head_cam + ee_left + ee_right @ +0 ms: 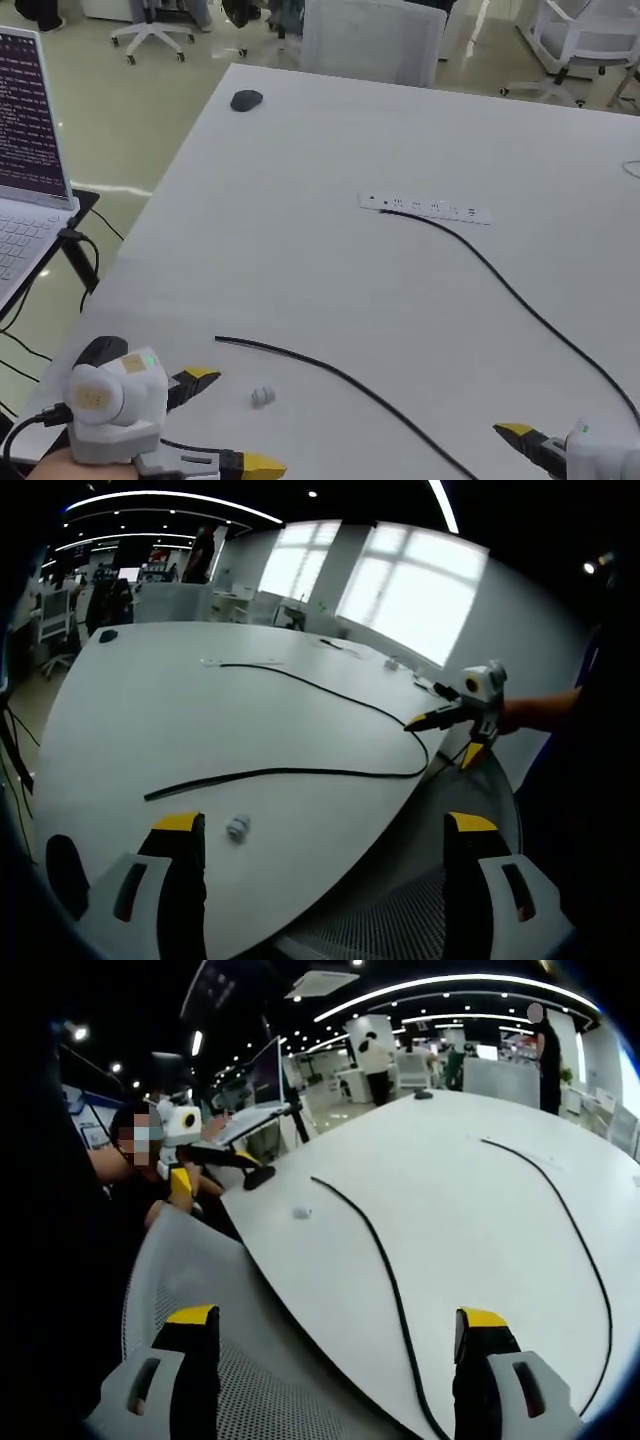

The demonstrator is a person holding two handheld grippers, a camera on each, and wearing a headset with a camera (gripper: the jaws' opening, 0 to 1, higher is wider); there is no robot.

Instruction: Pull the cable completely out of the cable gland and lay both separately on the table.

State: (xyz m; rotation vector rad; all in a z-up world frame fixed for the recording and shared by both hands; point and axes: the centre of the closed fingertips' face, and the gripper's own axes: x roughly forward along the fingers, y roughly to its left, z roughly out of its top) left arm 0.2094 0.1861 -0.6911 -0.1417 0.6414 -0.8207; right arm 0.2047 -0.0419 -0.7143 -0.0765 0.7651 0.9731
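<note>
Holds the left gripper [324, 822] spread wide at the near edge of the white table [300, 260], gripping nothing. Holds the right gripper [338, 1317] just as wide and just as empty (also at the table's near edge). Finds the cable gland [262, 397] lying alone on the tabletop just ahead of the left gripper, near but clear of the black cable [340, 375], loose on the surface beyond it. Farther back, sees a power strip [425, 209] and a mouse [246, 100].
</note>
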